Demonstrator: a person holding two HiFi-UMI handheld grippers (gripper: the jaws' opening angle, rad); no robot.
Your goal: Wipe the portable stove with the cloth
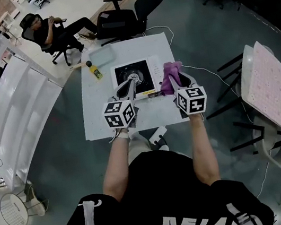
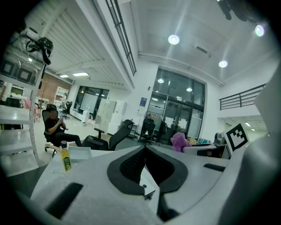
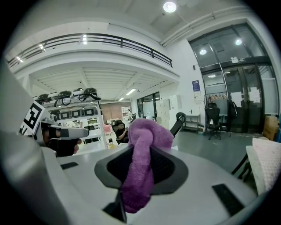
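1. Clamping the purple cloth (image 3: 141, 132) between its jaws, the right gripper (image 3: 144, 151) holds it at the right side of the portable stove (image 1: 134, 76) on the counter (image 1: 98, 116). Whether cloth and stove touch is unclear.
2. The left gripper (image 2: 145, 148) has its jaws together on nothing, near the stove's front.
3. The cloth looks soft, light and floppy. Gripped mid-fold, it leaves a bunch past the tips for wiping.
4. Its long axis follows the jaws, with the bunched end pointing away from the person and the tail trailing back.
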